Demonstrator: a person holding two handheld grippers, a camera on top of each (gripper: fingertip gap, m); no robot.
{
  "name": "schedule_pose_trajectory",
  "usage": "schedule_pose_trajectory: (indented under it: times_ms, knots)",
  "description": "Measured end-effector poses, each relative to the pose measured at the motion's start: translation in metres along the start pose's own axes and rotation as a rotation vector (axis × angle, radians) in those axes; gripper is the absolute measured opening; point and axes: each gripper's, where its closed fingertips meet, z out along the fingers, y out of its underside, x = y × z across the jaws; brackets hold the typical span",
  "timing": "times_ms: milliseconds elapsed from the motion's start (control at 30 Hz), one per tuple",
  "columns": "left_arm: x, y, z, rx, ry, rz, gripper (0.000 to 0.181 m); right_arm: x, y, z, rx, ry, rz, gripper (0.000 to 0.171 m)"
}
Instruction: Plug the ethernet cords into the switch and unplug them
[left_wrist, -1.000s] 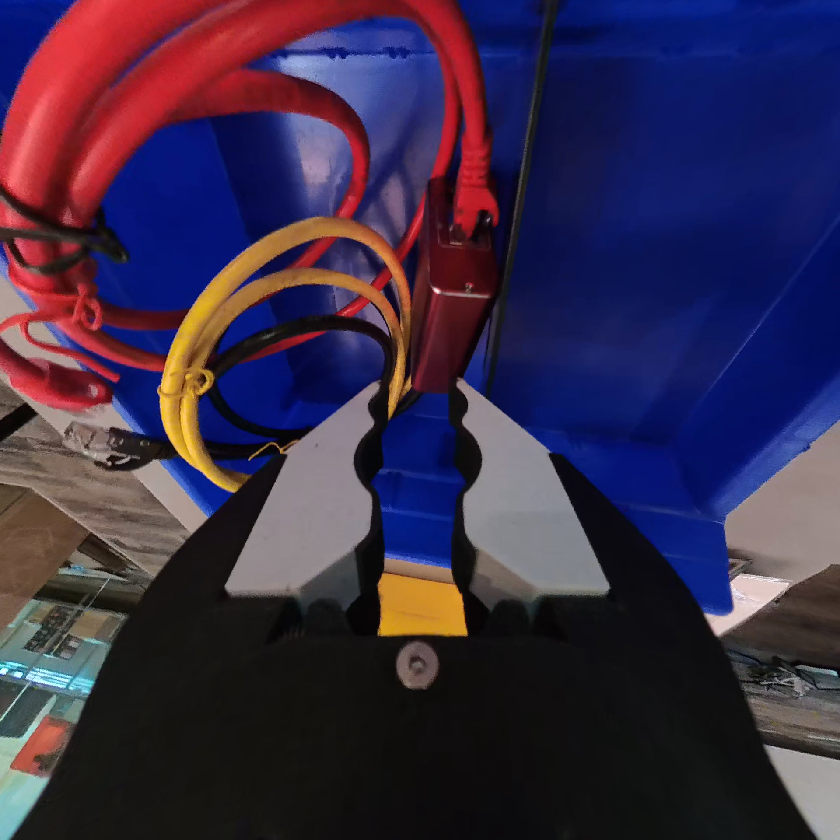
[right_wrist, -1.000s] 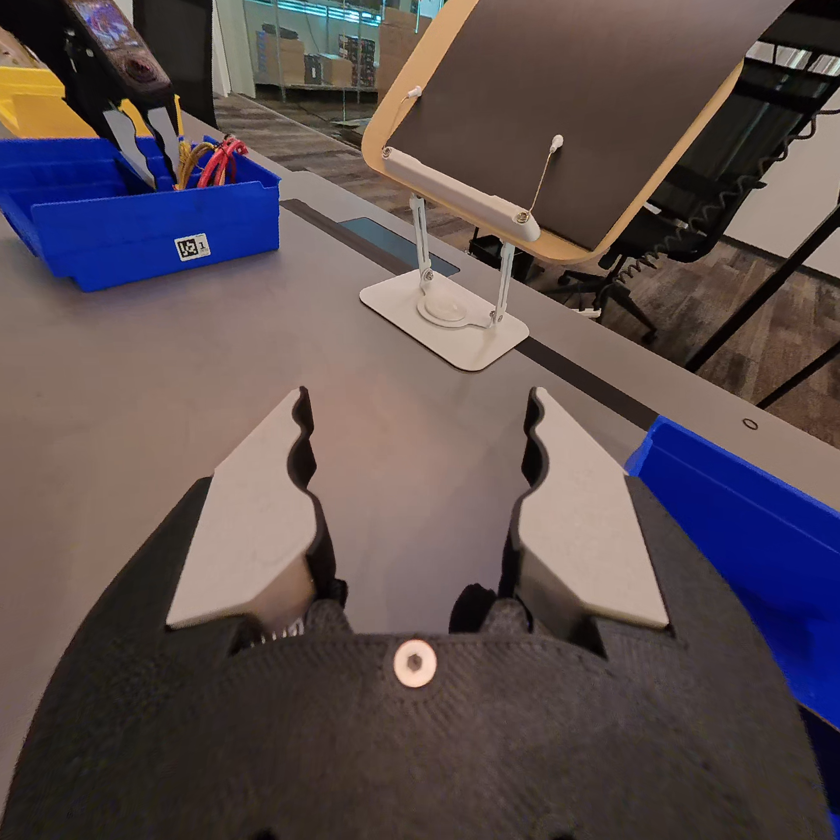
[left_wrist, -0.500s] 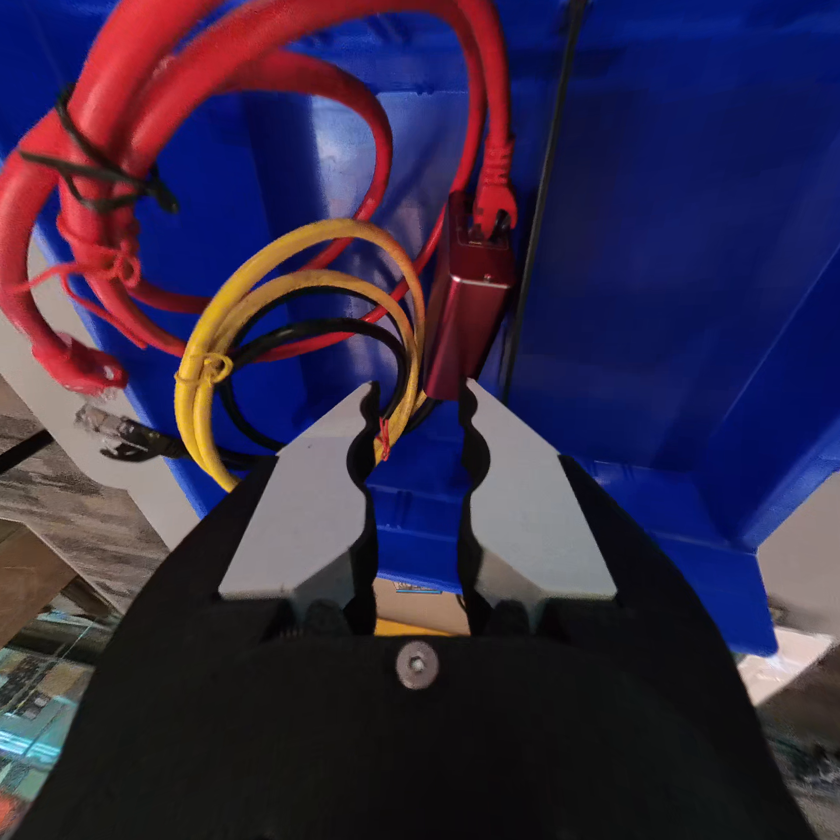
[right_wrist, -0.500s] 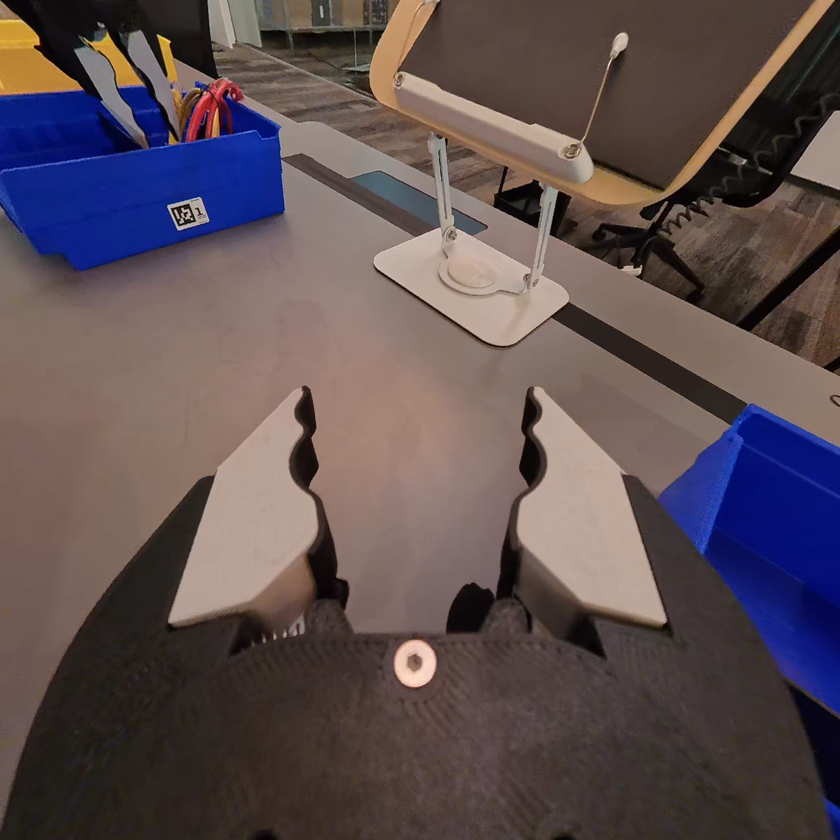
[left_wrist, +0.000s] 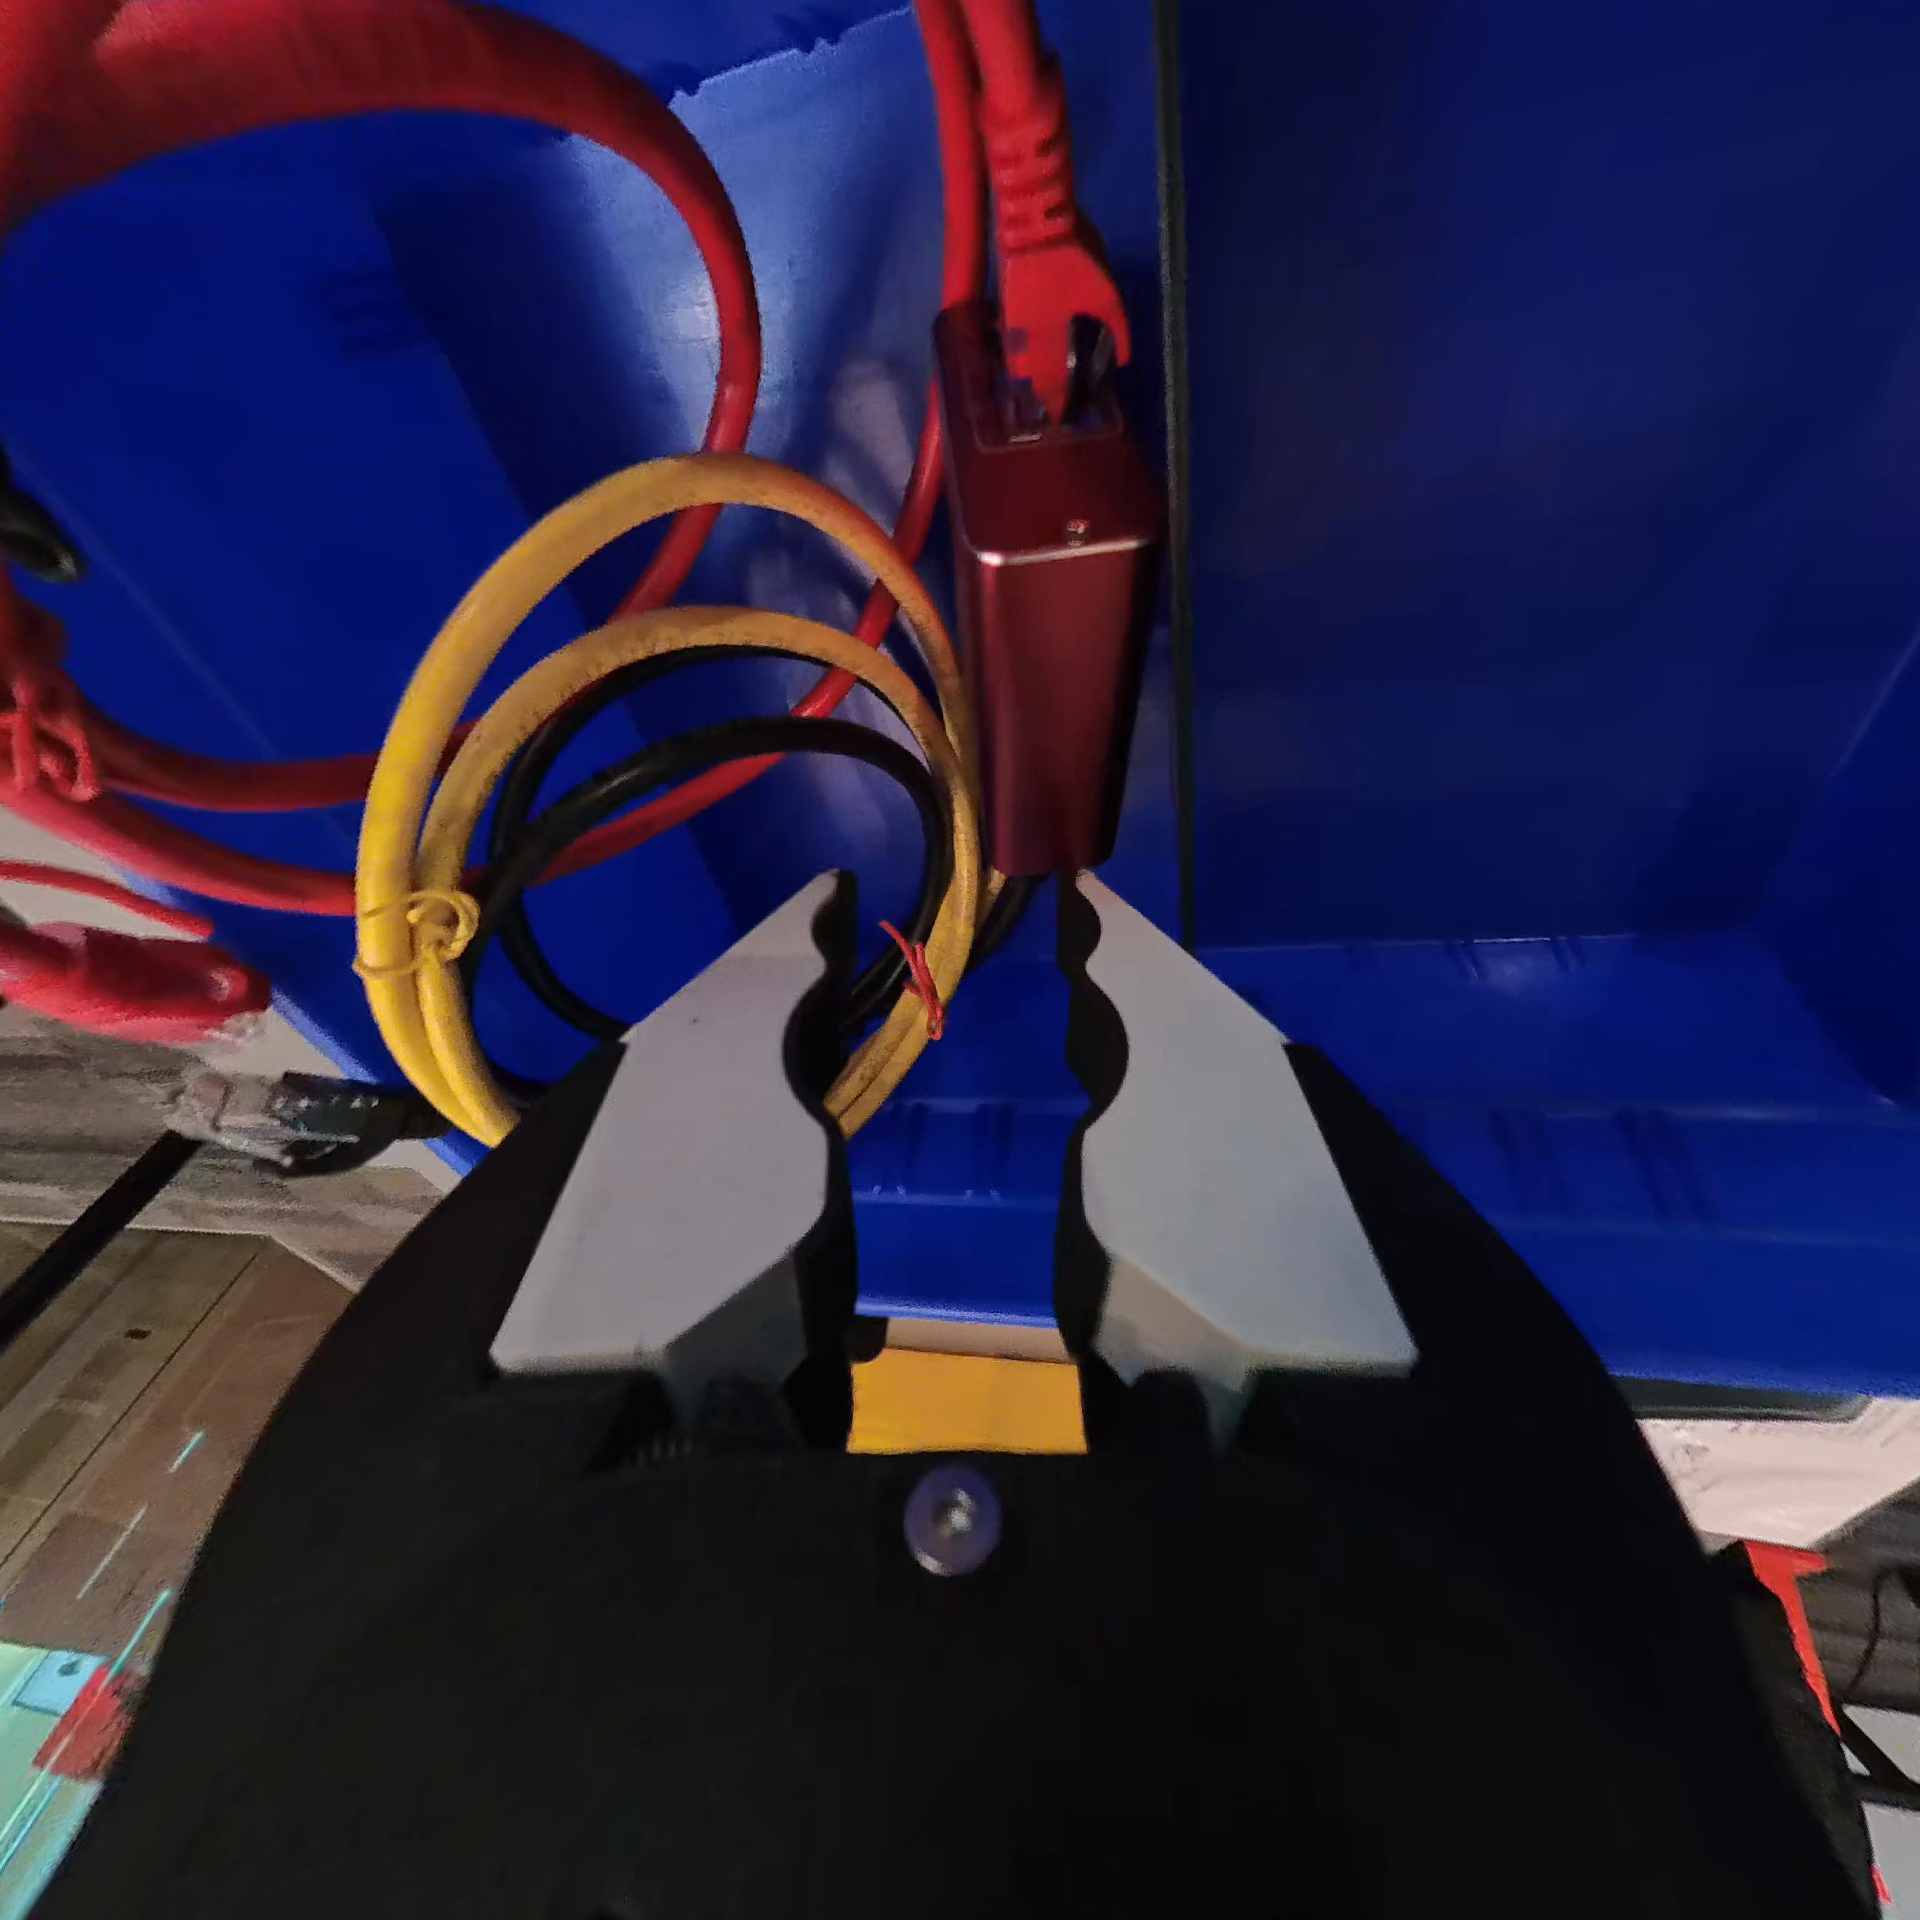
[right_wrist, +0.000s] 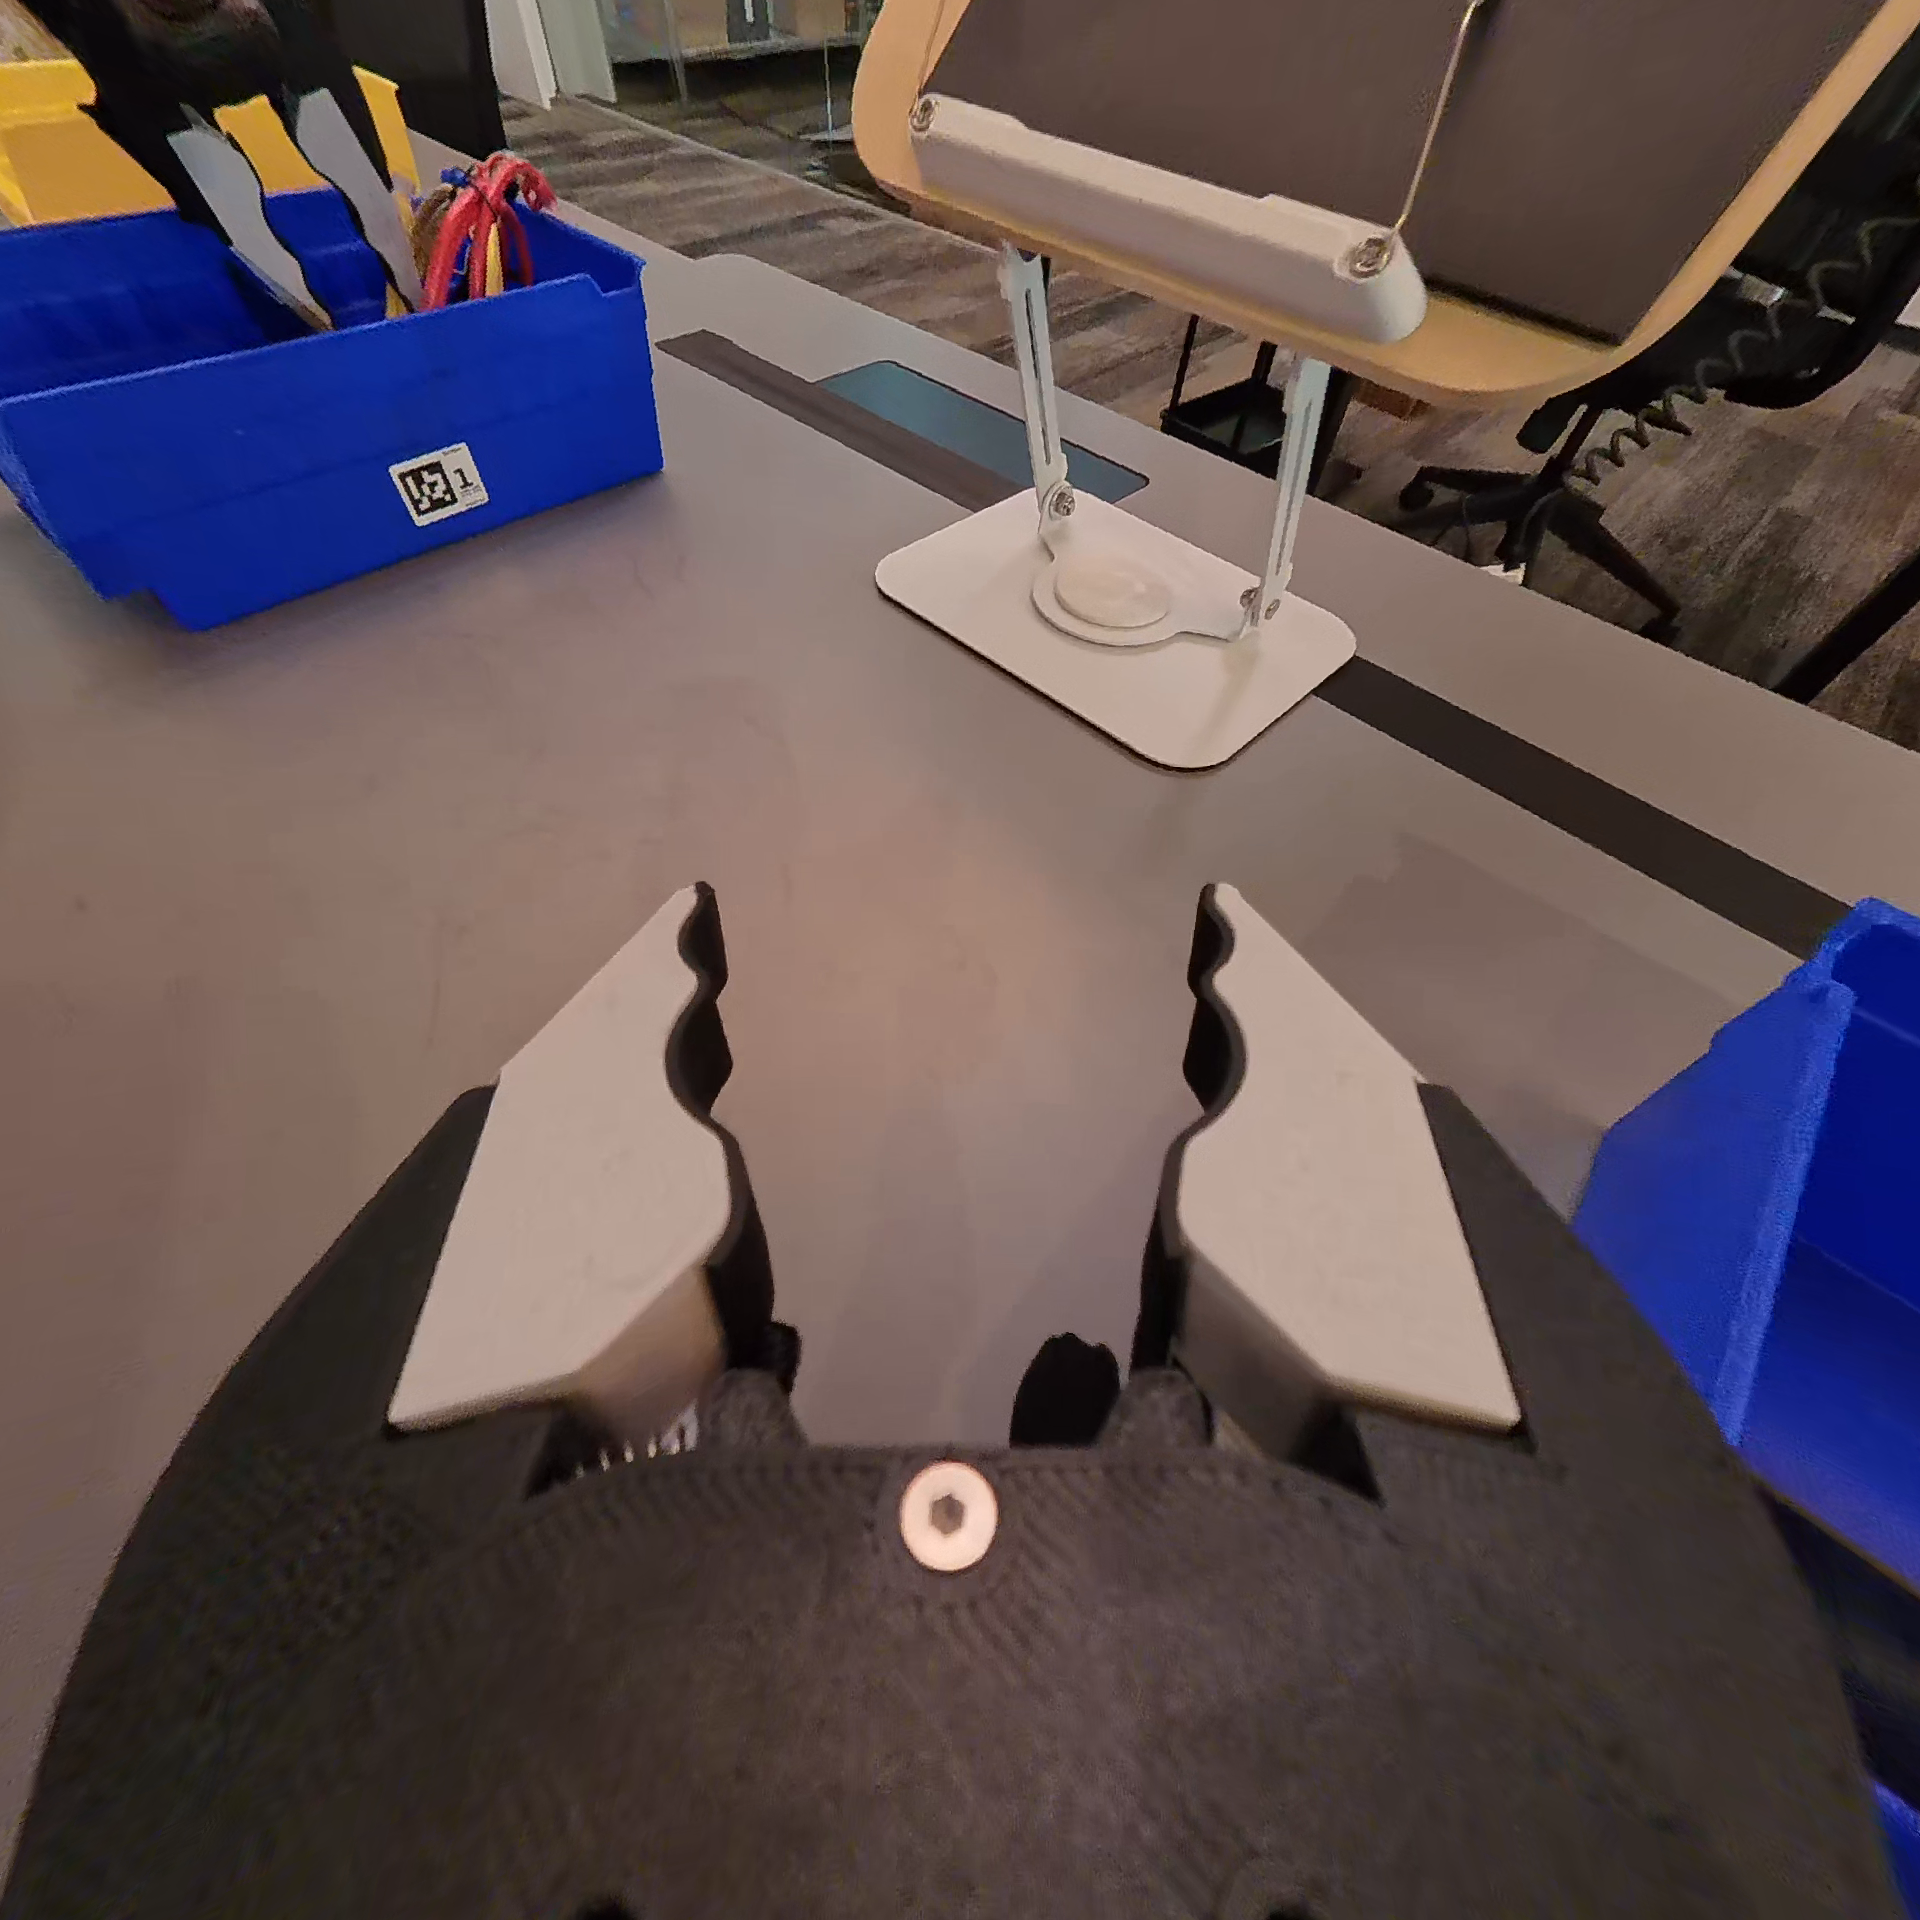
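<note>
Presumably retrieval: the left gripper (left_wrist: 956, 894), jaws partly spread, pinches nothing, poised at the near end of the dark red switch (left_wrist: 1049, 644) in the blue bin (left_wrist: 1507, 520), red cord (left_wrist: 1039, 208) plugged in. Next, close on it. The right gripper (right_wrist: 956, 914) hangs wide open above the tabletop (right_wrist: 623, 790).

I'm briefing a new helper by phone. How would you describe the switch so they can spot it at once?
Look in the blue bin where the left gripper reaches. Among the looped cords there, just past the fingertips, lies the switch: a small dark-red metallic box. Unlike the bendy red, yellow and black cords beside it, it is rigid and rectangular, with a red cord plugged into its far end.
</note>
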Motion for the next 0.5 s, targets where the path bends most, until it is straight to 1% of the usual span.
schedule_pose_trajectory:
  times_ms: [100,133,167,200,233,300,367,400,433,467,500]
  knots:
    - [0.000,0.000,0.000,0.013,0.018,-0.024,0.032,-0.004,0.005,0.006,-0.021,-0.010,-0.015,0.089]
    - [0.001,0.001,0.001,0.020,0.030,-0.043,0.028,-0.006,0.006,0.008,-0.024,-0.015,-0.015,0.089]
    - [-0.005,0.004,0.002,0.013,-0.011,-0.052,0.019,-0.007,0.007,0.009,-0.025,-0.020,-0.014,0.089]
    - [-0.014,0.008,0.004,-0.001,-0.085,-0.061,0.007,-0.008,0.008,0.011,-0.025,-0.026,-0.010,0.088]
    - [-0.014,0.009,0.005,0.001,-0.089,-0.074,0.000,-0.009,0.009,0.011,-0.025,-0.032,-0.005,0.088]
    - [-0.012,0.009,0.004,0.031,-0.068,-0.145,0.000,-0.009,0.010,0.012,-0.025,-0.035,-0.001,0.088]
    - [-0.012,0.004,-0.005,0.099,-0.047,-0.243,0.003,-0.009,0.011,0.011,-0.024,-0.034,0.002,0.088]
    - [-0.010,-0.004,-0.011,0.155,-0.013,-0.312,0.008,-0.008,0.011,0.010,-0.021,-0.034,0.006,0.088]
    - [-0.003,-0.014,-0.016,0.203,0.055,-0.366,0.020,-0.008,0.011,0.009,-0.018,-0.034,0.009,0.088]
    - [0.002,-0.023,-0.022,0.242,0.094,-0.373,0.028,-0.007,0.011,0.009,-0.015,-0.035,0.012,0.088]
    - [0.002,-0.030,-0.028,0.266,0.095,-0.356,0.031,-0.007,0.011,0.009,-0.012,-0.036,0.016,0.088]
